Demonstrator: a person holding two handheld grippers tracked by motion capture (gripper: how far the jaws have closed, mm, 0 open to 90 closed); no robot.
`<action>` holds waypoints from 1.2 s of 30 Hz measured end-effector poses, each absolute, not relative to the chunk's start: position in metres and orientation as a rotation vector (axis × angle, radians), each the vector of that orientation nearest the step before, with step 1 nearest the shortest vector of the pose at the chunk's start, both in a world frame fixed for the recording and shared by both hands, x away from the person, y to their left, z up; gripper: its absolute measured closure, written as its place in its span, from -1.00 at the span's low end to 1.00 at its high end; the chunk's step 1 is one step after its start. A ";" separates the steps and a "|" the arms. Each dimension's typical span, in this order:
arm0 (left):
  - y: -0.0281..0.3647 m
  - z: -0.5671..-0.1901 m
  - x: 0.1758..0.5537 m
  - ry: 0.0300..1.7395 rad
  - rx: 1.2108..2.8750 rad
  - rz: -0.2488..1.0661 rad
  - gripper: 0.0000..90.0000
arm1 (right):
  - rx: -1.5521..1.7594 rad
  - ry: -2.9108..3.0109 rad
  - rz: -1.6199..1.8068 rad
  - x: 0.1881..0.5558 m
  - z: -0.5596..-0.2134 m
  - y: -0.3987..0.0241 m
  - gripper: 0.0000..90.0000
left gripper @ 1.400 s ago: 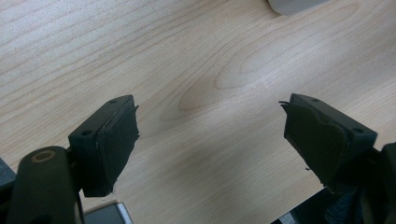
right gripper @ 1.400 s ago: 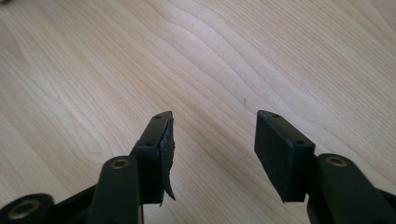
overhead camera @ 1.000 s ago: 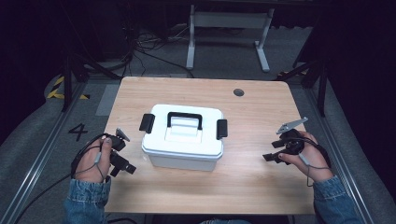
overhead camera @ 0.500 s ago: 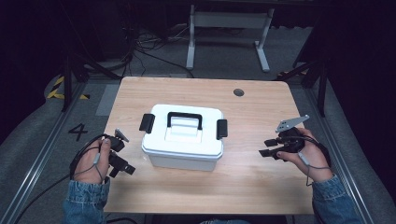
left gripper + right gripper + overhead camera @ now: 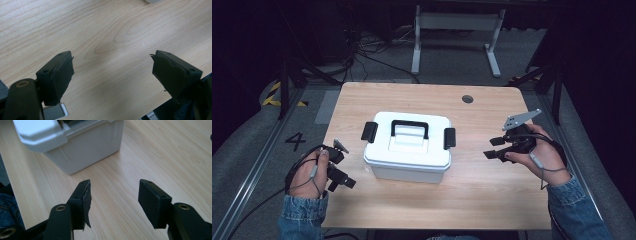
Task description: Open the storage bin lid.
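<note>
Just ahead of right fingers (image 5: 80, 195): box (image 5: 82, 147).

A black numeral "4" (image 5: 295, 140) is marked on the grey floor (image 5: 257, 135) left of the table.

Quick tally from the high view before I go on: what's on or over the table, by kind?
White storage box with black handle: 1
Black side latches: 2
Handheld grippers, left gripper and right gripper, both open and holding nothing: 2
Total: 5
</note>
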State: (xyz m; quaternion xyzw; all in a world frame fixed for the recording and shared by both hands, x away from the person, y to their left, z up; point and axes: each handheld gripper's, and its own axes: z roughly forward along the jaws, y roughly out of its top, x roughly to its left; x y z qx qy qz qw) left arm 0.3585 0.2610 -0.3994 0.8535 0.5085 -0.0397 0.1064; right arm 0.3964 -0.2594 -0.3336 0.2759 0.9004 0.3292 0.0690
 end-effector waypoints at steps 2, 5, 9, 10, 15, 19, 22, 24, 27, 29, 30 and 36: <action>0.261 -0.399 0.359 1.495 2.516 -0.119 -0.60 | 0.812 2.718 0.992 0.397 -0.328 -0.255 -0.01; 0.261 -0.399 0.359 1.493 2.514 -0.115 -0.60 | 0.778 2.725 0.994 0.399 -0.320 -0.247 -0.01; 0.261 -0.399 0.360 1.494 2.517 -0.124 -0.60 | 0.744 2.737 0.987 0.403 -0.313 -0.235 -0.01; 0.261 -0.399 0.360 1.494 2.515 -0.123 -0.60 | 0.741 2.741 0.988 0.405 -0.311 -0.233 -0.01; 0.260 -0.400 0.360 1.497 2.514 -0.120 -0.60 | 0.719 2.734 1.021 0.410 -0.299 -0.224 -0.01; 0.261 -0.399 0.360 1.495 2.515 -0.123 -0.60 | 0.697 2.734 1.034 0.414 -0.292 -0.216 -0.01; 0.261 -0.400 0.359 1.494 2.515 -0.119 -0.60 | 0.677 2.736 1.029 0.417 -0.288 -0.209 -0.01; 0.261 -0.400 0.359 1.494 2.516 -0.119 -0.60 | 0.667 2.737 1.031 0.418 -0.286 -0.204 -0.01; 0.261 -0.400 0.360 1.492 2.515 -0.117 -0.60 | 0.636 2.740 1.041 0.420 -0.281 -0.196 -0.02; 0.261 -0.400 0.360 1.493 2.515 -0.118 -0.60 | 0.621 2.746 1.049 0.422 -0.278 -0.190 -0.02; 0.261 -0.400 0.360 1.493 2.516 -0.118 -0.60 | 0.612 2.746 1.052 0.422 -0.277 -0.187 -0.02; 0.262 -0.400 0.360 1.491 2.515 -0.118 -0.60 | 0.563 2.769 1.069 0.427 -0.270 -0.167 -0.03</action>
